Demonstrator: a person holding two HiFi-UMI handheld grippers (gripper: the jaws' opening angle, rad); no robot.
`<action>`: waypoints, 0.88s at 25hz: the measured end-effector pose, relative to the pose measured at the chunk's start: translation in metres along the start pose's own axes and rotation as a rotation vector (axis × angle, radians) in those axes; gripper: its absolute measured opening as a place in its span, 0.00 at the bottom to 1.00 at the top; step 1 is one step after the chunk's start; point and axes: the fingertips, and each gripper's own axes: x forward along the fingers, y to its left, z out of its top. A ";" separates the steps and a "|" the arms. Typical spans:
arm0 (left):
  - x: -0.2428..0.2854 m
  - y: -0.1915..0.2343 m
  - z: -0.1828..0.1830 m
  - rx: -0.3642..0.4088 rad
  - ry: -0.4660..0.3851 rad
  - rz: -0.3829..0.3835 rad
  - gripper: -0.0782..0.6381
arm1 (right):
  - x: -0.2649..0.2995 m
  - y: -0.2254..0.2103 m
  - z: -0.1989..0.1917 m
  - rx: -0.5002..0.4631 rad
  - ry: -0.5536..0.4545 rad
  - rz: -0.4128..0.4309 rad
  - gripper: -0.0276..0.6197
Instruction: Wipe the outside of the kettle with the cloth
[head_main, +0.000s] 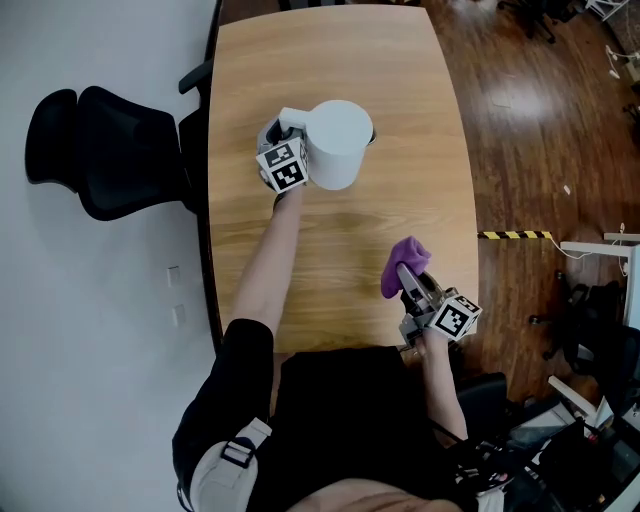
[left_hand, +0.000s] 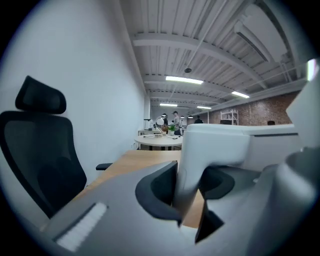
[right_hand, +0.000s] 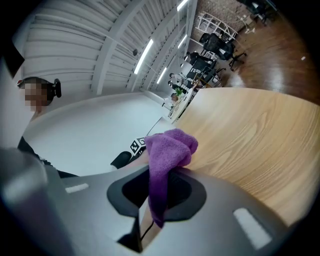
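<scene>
Kettle (head_main: 340, 145) handle (left_hand: 200, 155) sits between left gripper's (head_main: 281, 134) parted jaws: clamp firmly before right gripper's (head_main: 411, 289) jaws, pinching purple cloth (head_main: 402, 262), wipe.

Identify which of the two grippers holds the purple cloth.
The right gripper: its jaws pinch the cloth, while the left gripper only straddles the handle of the kettle.
</scene>
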 end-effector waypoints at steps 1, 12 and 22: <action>0.003 0.007 -0.004 -0.043 -0.002 0.031 0.70 | -0.003 0.001 -0.001 -0.004 0.007 -0.001 0.12; 0.002 0.028 -0.021 -0.151 0.034 0.185 0.75 | 0.005 0.000 -0.013 -0.004 0.036 -0.005 0.12; 0.042 0.032 -0.007 -0.041 0.120 -0.014 0.74 | -0.005 0.008 -0.027 -0.002 0.043 -0.011 0.12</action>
